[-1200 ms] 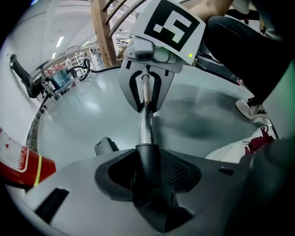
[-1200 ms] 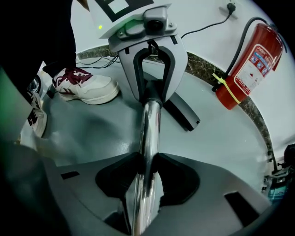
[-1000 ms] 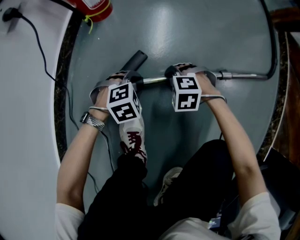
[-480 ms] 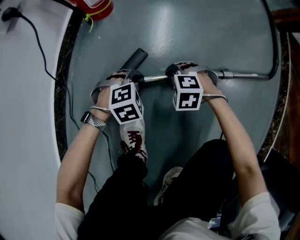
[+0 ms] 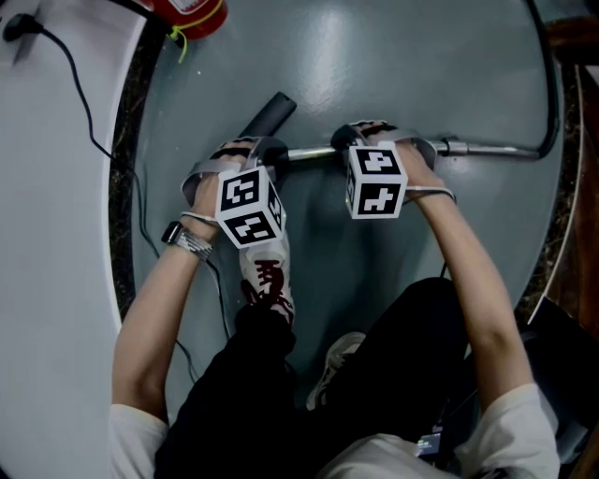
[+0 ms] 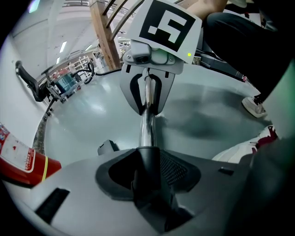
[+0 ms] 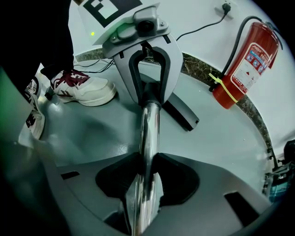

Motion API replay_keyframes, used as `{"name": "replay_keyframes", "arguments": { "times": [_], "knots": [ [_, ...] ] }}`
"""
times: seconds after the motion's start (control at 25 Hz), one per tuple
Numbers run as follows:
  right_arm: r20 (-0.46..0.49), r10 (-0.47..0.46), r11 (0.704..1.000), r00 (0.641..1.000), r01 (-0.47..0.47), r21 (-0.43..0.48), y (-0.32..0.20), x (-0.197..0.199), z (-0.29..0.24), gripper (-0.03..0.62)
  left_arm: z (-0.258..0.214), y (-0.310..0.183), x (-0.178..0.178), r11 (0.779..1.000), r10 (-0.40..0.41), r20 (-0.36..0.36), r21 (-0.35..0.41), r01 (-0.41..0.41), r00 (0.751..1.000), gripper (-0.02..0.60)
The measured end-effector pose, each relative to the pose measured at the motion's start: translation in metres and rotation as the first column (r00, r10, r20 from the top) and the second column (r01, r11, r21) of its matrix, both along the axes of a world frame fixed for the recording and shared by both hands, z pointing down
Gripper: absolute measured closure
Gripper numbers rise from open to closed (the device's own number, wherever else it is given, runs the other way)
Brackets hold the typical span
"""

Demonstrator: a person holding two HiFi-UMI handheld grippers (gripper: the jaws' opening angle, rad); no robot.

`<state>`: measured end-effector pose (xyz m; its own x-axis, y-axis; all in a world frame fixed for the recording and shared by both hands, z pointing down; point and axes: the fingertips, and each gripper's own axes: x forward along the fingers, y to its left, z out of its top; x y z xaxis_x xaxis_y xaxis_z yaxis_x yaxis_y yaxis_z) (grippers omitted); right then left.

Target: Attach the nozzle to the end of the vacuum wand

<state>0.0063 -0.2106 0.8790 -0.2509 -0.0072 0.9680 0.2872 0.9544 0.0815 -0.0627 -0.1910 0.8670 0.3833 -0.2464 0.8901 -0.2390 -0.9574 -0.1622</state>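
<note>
Floor: grey-green, glossy, reflecting the ceiling lights. A dark speckled border strip is curving round it on the left, with a white surface lying beyond. A black cable is trailing across that white area. A red fire extinguisher is standing at the far left edge, below a wall socket.

The wand is running left to right just above the floor, its chrome tube continuing right into a dark hose. The nozzle is sitting at the wand's left end, its black body angling away to the far side. Whether it is fully seated I cannot tell.

The left gripper is clamping its part-open jaws on the nozzle's black collar, where the chrome tube is entering it. The right gripper is clamping the wand, its jaws likewise part open round the tube. Both are pointing steeply down.

The person's white and maroon shoe is resting on the floor near the left gripper.
</note>
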Motion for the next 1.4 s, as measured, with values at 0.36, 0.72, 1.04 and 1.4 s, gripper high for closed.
{"name": "replay_keyframes", "arguments": {
  "times": [0.36, 0.72, 1.04, 1.4],
  "knots": [
    [0.012, -0.007, 1.0, 1.0, 0.007, -0.013, 0.002, -0.004, 0.006, 0.444, 0.012, 0.005, 0.003, 1.0, 0.022, 0.024, -0.02, -0.021, 0.999, 0.423],
    [0.021, 0.014, 0.999, 1.0, -0.013, -0.049, 0.003, 0.0, 0.013, 0.442, 0.016, 0.004, 0.004, 0.998, 0.006, 0.011, -0.057, -0.006, 1.0, 0.419],
    [0.055, 0.052, 0.995, 0.997, -0.047, -0.085, 0.001, 0.001, 0.009, 0.442, 0.014, 0.002, 0.004, 0.991, -0.061, -0.096, -0.121, 0.05, 0.993, 0.411],
    [0.213, 0.179, 0.983, 0.96, -0.168, -0.069, -0.025, 0.006, -0.033, 0.442, -0.017, -0.01, -0.012, 0.968, -0.219, -0.222, -0.17, 0.183, 0.95, 0.417]
  ]
}}
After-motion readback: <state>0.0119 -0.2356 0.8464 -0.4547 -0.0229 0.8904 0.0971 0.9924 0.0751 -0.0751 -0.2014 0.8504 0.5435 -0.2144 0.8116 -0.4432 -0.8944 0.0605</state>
